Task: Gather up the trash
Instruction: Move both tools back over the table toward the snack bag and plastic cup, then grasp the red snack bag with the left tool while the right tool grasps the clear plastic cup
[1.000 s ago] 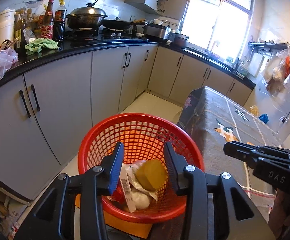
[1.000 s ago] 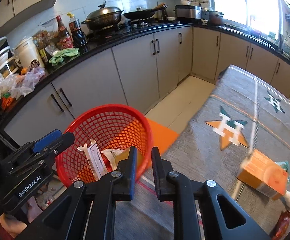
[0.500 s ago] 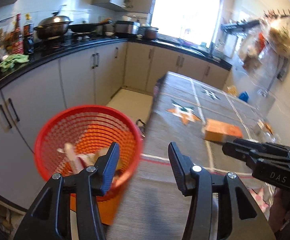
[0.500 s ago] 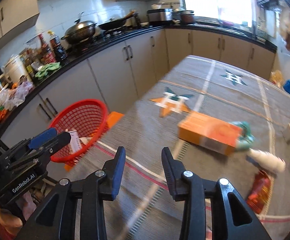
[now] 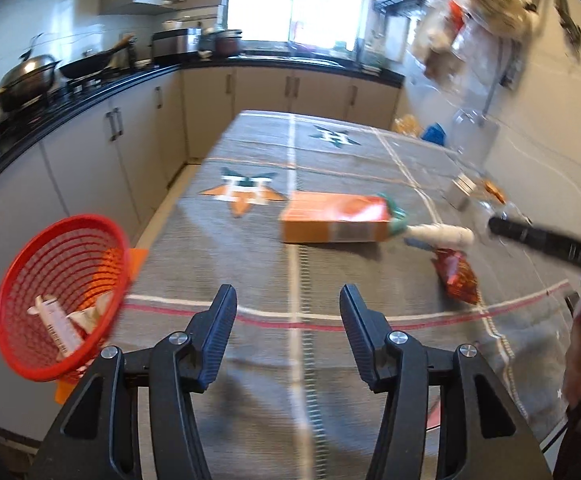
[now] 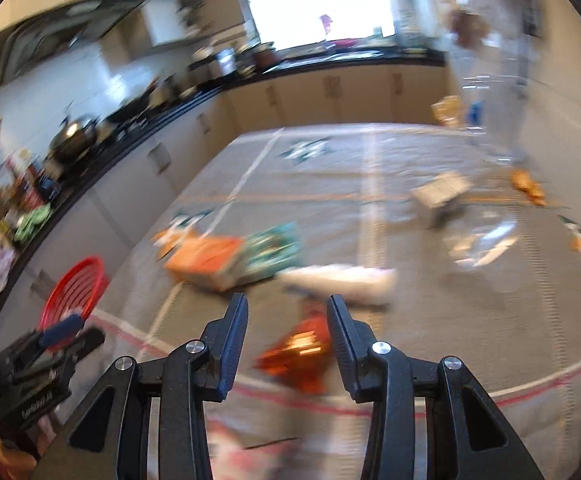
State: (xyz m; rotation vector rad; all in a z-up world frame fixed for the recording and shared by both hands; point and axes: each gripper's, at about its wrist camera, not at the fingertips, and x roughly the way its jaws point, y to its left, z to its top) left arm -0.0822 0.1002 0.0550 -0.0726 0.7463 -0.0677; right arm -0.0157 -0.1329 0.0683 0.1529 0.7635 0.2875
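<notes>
Off the table's left edge stands a red mesh basket (image 5: 58, 292) (image 6: 74, 292) holding a white carton and wrappers. On the grey tablecloth (image 5: 218, 264) lie an orange carton (image 5: 334, 224) (image 6: 206, 260), a white bottle (image 5: 442, 234) (image 6: 338, 280) and an orange-red snack wrapper (image 5: 456, 276) (image 6: 298, 356). My left gripper (image 5: 288, 300) hovers over bare cloth, jaws opening, nothing between them. My right gripper (image 6: 288, 308) is open just above the snack wrapper, which shows through the gap without touching the pads. The right wrist view is blurred.
A green wrapper (image 6: 270, 248) lies against the carton's end. Clear plastic (image 6: 482, 240), a small box (image 6: 438, 190) and orange scraps (image 6: 526, 186) lie farther right. Cabinets and a black counter with a wok (image 5: 26, 76) run along the left and back.
Both grippers swung right, from over the red basket to over the table. Both jaws opened wider. The basket now sits at the left edge of both views.
</notes>
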